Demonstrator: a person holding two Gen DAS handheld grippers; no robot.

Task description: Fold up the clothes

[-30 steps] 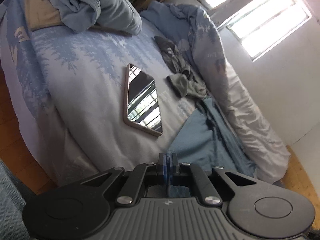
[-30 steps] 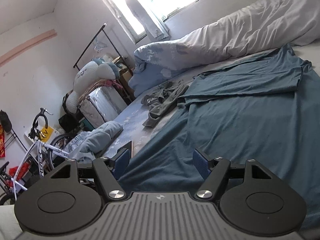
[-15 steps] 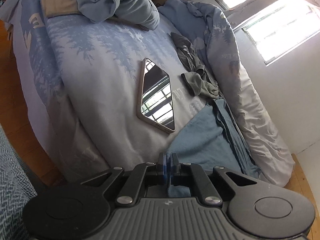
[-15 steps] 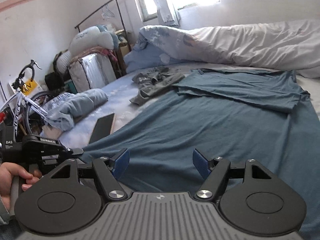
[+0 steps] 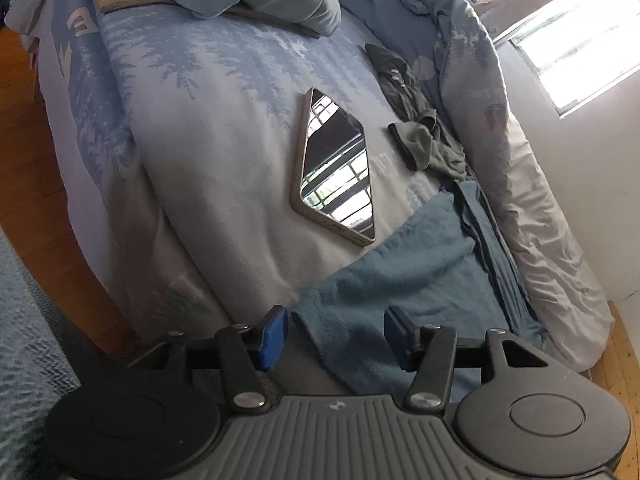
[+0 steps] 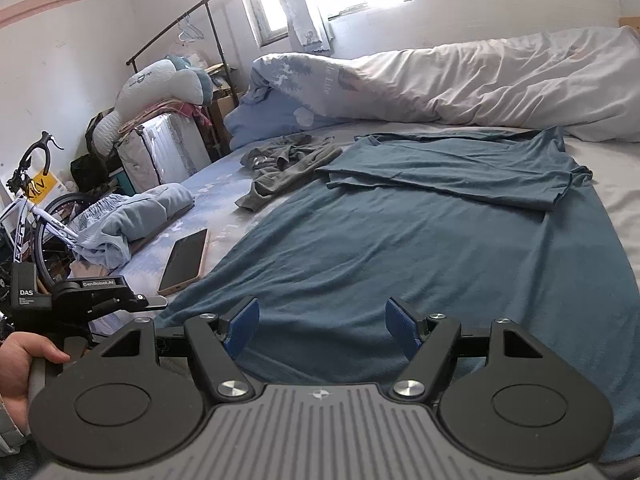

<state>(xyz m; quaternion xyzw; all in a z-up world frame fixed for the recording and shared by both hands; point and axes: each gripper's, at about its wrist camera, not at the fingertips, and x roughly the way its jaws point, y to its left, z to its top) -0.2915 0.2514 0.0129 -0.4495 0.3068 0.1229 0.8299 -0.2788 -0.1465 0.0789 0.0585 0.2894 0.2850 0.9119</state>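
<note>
A teal blue T-shirt (image 6: 420, 248) lies spread flat on the bed, its far part folded over with a sleeve at the right. My right gripper (image 6: 322, 326) is open and empty just above the shirt's near hem. My left gripper (image 5: 335, 338) is open, its jaws on either side of the shirt's near left corner (image 5: 352, 304) at the bed's edge. The left gripper body also shows in the right wrist view (image 6: 92, 300), held by a hand at the lower left.
A phone (image 5: 336, 168) lies on the bedsheet left of the shirt. A crumpled grey garment (image 6: 288, 164) lies beyond it. A light blue garment pile (image 6: 132, 220) sits at the bed's end. A rolled duvet (image 6: 480, 84) runs along the wall. A bicycle (image 6: 28, 208) stands beside the bed.
My left gripper was shut at the shirt's corner and has opened. The right wrist view has swung level and drawn back to the near hem.
</note>
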